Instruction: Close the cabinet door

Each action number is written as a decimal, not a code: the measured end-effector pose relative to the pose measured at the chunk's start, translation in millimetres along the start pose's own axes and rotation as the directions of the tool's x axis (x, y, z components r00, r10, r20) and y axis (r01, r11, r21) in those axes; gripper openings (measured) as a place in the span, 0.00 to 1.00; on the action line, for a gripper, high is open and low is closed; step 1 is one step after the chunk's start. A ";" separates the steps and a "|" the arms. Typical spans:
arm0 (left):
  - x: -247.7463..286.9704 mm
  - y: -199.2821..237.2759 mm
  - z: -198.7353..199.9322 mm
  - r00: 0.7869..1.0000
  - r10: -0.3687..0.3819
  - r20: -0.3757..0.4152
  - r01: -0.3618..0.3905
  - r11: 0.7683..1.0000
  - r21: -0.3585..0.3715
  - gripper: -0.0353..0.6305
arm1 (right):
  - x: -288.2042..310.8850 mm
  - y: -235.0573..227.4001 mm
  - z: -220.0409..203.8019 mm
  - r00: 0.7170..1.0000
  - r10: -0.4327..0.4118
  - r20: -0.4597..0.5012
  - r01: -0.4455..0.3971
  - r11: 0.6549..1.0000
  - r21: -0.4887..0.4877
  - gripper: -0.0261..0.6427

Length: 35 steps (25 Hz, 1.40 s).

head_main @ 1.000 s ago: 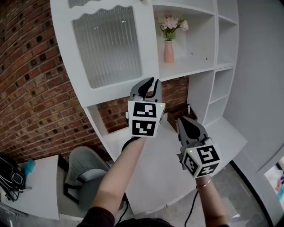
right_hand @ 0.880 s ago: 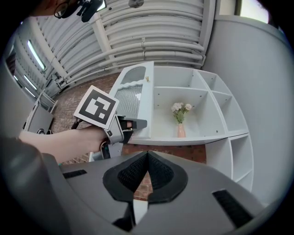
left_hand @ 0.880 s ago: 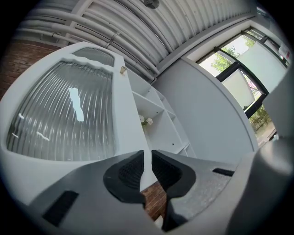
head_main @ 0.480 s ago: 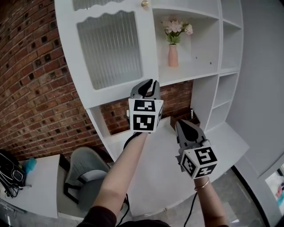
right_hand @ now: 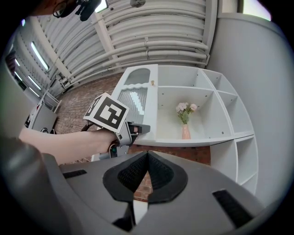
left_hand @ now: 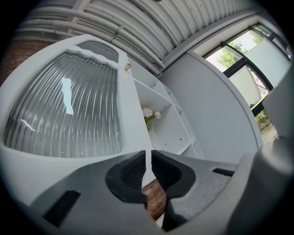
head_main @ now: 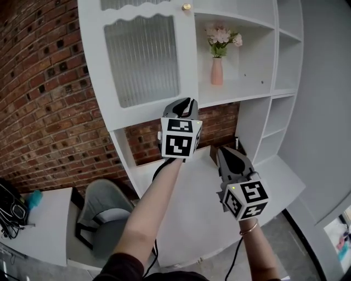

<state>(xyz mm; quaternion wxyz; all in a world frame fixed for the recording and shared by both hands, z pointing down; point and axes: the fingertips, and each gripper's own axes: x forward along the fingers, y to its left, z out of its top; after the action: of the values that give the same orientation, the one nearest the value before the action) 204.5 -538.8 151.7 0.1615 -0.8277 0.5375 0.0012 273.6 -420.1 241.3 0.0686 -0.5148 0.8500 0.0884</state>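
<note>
door (head_main: 140,60): white, ribbed glass, gold knob (head_main: 187,7), open left of the shelves (head_main: 258,82).
jaws: left gripper (head_main: 185,105) and right gripper (head_main: 227,155) both closed, empty.
count: we see one door, one vase (head_main: 217,71), two grippers.

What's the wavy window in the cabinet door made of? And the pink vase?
Door window: probably ribbed frosted glass, going by its upright ridges and bright reflections, though it might be plastic. Pink vase: likely ceramic, smooth and matte-looking.

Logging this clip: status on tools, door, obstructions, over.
Left tool shut, empty, raised near lower edge of cabinet door. Right tool shut, empty, lower. Door open. Nothing seen blocking its swing.
</note>
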 end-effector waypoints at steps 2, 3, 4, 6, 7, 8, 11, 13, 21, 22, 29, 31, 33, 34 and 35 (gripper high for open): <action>-0.8 0.4 -0.8 1.000 -0.002 -0.008 0.002 1.000 0.013 0.11 | -2.3 1.8 1.0 1.000 0.000 0.002 0.000 1.000 0.002 0.04; -0.9 0.2 -1.3 1.000 -0.001 -0.014 0.001 1.000 0.020 0.11 | -3.7 2.2 1.5 1.000 -0.001 0.002 0.001 1.000 0.002 0.04; -0.6 -1.0 -1.9 1.000 -0.002 -0.020 0.003 1.000 0.022 0.11 | -5.6 2.0 2.0 1.000 -0.003 0.003 0.003 1.000 0.001 0.04; 1.5 -5.5 -4.5 0.999 -0.016 -0.032 0.016 1.000 0.001 0.11 | -10.4 0.5 3.4 1.000 -0.013 0.004 0.013 1.000 0.002 0.04; 2.5 -6.8 -5.9 0.999 -0.023 -0.037 0.022 1.000 -0.018 0.11 | -12.8 0.4 4.2 1.000 -0.018 0.006 0.018 1.000 0.004 0.04; 3.1 -7.1 -6.8 0.999 -0.025 -0.041 0.024 0.999 -0.033 0.11 | -14.8 1.3 5.3 1.000 -0.020 0.007 0.020 1.000 0.004 0.04; 2.5 -7.8 -9.3 0.997 -0.046 -0.064 0.043 0.998 -0.048 0.11 | -20.5 5.4 9.1 1.000 -0.028 0.010 0.028 1.000 -0.009 0.04; -1.9 -12.8 -14.2 0.992 -0.101 -0.080 0.095 0.993 -0.071 0.11 | -25.1 6.9 11.6 0.999 -0.040 0.013 0.041 0.999 -0.019 0.04; -38.8 -28.7 -43.7 0.980 -0.188 -0.071 0.182 0.980 -0.084 0.11 | -33.4 13.1 11.9 0.998 -0.061 0.002 0.061 0.998 -0.023 0.04; -43.4 -30.8 -48.2 0.978 -0.195 -0.073 0.189 0.979 -0.079 0.11 | -33.0 12.6 10.4 0.998 -0.066 -0.001 0.066 0.998 -0.021 0.04; -92.0 -27.8 -84.8 0.977 -0.200 -0.078 0.192 0.977 -0.091 0.10 | -31.2 20.9 -11.5 0.996 -0.075 -0.053 0.076 0.997 0.011 0.04; -105.9 -26.1 -97.8 0.977 -0.194 -0.091 0.186 0.978 -0.093 0.09 | -31.6 23.1 -21.3 0.994 -0.078 -0.075 0.080 0.996 0.028 0.04; -120.9 -24.4 -112.8 0.975 -0.193 -0.111 0.183 0.979 -0.096 0.09 | -33.3 28.3 -33.2 0.992 -0.078 -0.101 0.083 0.996 0.044 0.04; -128.7 -23.7 -120.7 0.973 -0.194 -0.123 0.182 0.978 -0.100 0.08 | -35.0 31.8 -39.8 0.990 -0.078 -0.116 0.084 0.995 0.050 0.04; -136.4 -23.0 -128.6 0.972 -0.195 -0.134 0.181 0.978 -0.106 0.08 | -36.9 35.5 -46.4 0.989 -0.077 -0.130 0.085 0.995 0.056 0.04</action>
<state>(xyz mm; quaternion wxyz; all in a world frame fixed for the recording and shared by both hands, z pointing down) 145.4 -443.5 303.7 0.0829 -0.8795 0.4661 -0.0487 257.9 -382.4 297.0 0.0334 -0.5510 0.8335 0.0261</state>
